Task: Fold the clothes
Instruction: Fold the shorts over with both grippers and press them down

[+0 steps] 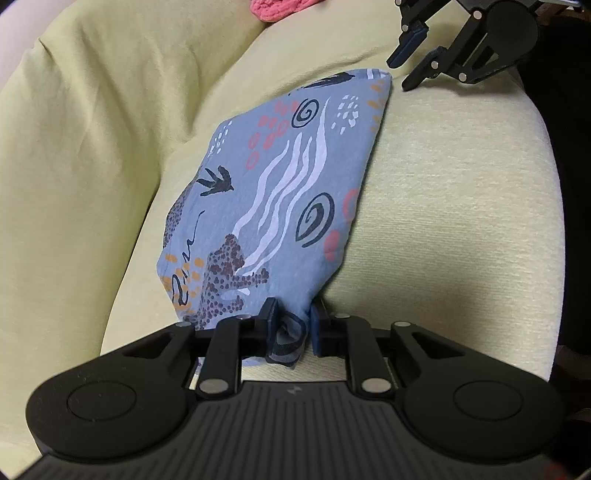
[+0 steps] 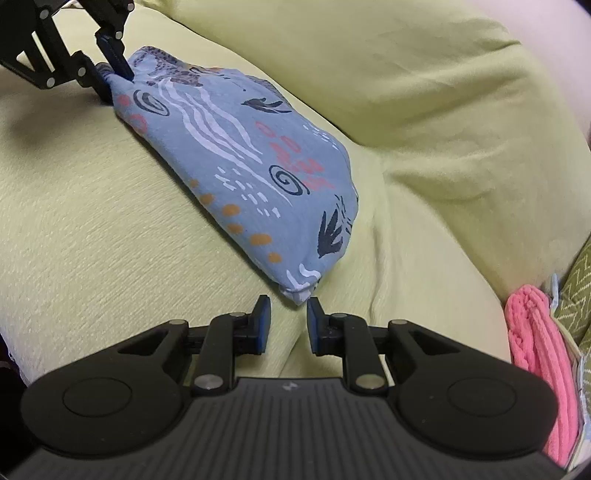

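A folded blue-grey patterned garment (image 1: 280, 192) lies on a yellow-green sofa seat (image 1: 443, 221). My left gripper (image 1: 291, 317) is shut on the garment's near corner, with bunched cloth between its pads. My right gripper (image 1: 402, 70) is open just beyond the garment's far corner. In the right wrist view the garment (image 2: 240, 162) stretches away from my right gripper (image 2: 288, 314), whose open fingers sit just short of the near corner without touching it. The left gripper (image 2: 110, 77) shows at the far corner, pinching the cloth.
The sofa's back cushion (image 2: 424, 92) rises behind the garment. A pink towel (image 2: 543, 362) lies at the right edge of the seat, beside an olive patterned cloth (image 2: 576, 291). The pink towel (image 1: 284, 9) also shows at the top of the left wrist view.
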Motion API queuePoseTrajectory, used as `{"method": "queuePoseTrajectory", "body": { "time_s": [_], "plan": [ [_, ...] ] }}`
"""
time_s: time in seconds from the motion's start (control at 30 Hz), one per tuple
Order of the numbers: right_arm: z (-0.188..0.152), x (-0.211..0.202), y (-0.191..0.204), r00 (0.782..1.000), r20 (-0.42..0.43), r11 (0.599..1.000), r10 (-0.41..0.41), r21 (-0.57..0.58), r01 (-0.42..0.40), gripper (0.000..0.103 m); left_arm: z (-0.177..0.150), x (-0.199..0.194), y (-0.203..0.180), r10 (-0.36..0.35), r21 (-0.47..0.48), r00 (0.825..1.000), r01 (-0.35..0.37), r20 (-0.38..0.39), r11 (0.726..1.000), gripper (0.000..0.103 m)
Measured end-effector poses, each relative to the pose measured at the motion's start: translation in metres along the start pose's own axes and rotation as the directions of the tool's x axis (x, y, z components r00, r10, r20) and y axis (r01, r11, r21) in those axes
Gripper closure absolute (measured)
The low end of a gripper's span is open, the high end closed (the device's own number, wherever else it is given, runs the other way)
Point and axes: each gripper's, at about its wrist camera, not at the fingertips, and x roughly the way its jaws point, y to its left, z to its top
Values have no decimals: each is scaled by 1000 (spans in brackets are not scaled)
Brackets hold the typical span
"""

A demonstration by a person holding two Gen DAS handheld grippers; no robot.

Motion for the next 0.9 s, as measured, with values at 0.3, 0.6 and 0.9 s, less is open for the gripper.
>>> {"method": "queuePoseTrajectory", "body": {
  "time_s": [0.3, 0.6, 0.9],
  "plan": [
    [0, 1, -1, 1000, -4, 1000, 1, 11, -1, 86, 2, 1, 3, 11, -38, 1000, -12, -16, 999, 72],
    [2, -10, 0, 1000, 5, 1000, 11, 21, -11, 70, 5, 4, 12, 87, -59, 995, -89, -43, 994, 34],
    [16, -24, 12, 998, 52, 999, 46, -30, -44, 66, 4, 4, 14, 123, 12, 992, -122, -29, 992, 19]
  ]
}}
